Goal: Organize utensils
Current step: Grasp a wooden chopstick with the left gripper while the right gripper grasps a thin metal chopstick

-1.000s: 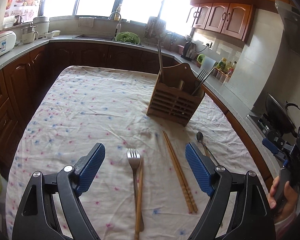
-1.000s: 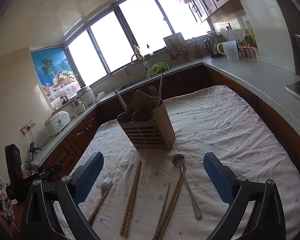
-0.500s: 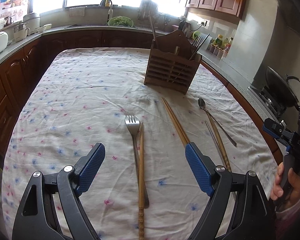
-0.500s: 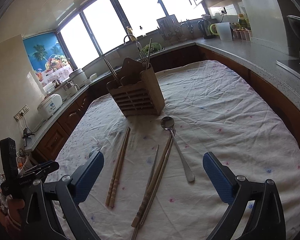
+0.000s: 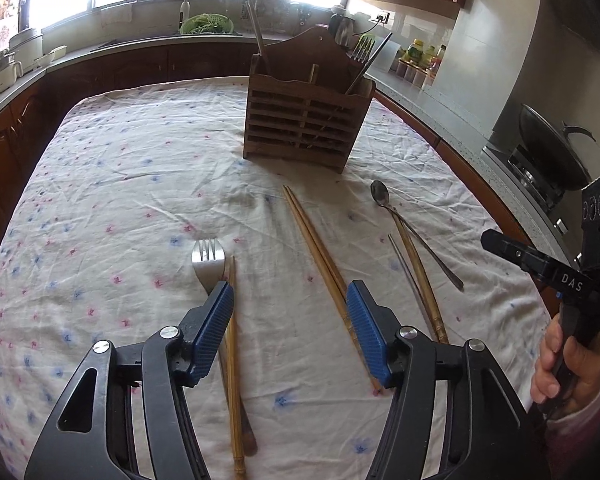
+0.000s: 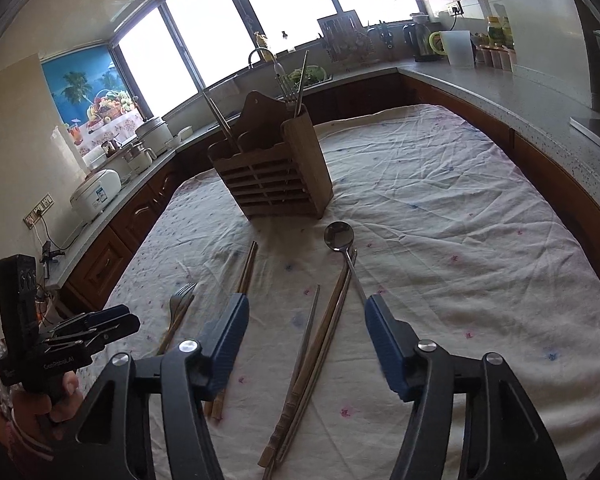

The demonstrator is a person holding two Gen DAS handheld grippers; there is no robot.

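Observation:
A slatted wooden utensil holder (image 5: pixel 306 120) (image 6: pixel 272 178) stands on the flowered tablecloth with a fork and chopsticks upright in it. On the cloth lie a fork (image 5: pixel 208 258) (image 6: pixel 182 300), a single wooden chopstick (image 5: pixel 232 344) beside it, a wooden pair (image 5: pixel 316 240) (image 6: pixel 246 268), a spoon (image 5: pixel 380 194) (image 6: pixel 339 235), and more chopsticks (image 6: pixel 320 336). My left gripper (image 5: pixel 290 285) hovers low, jaws closing and gripping nothing, with the single chopstick by its left pad. My right gripper (image 6: pixel 306 300) hovers over the chopsticks by the spoon handle, jaws closing, touching nothing.
Kitchen counters (image 6: pixel 520 96) wrap around the table on three sides, with a rice cooker (image 6: pixel 94 196), kettle and jars on them. A wok (image 5: pixel 548 148) sits on the stove at the right. A hand (image 5: pixel 568 364) holds the other gripper at each view's edge.
Both grippers have sunk toward the cloth and tipped further down. Their jaws have narrowed from wide open to about half. The utensils have not moved.

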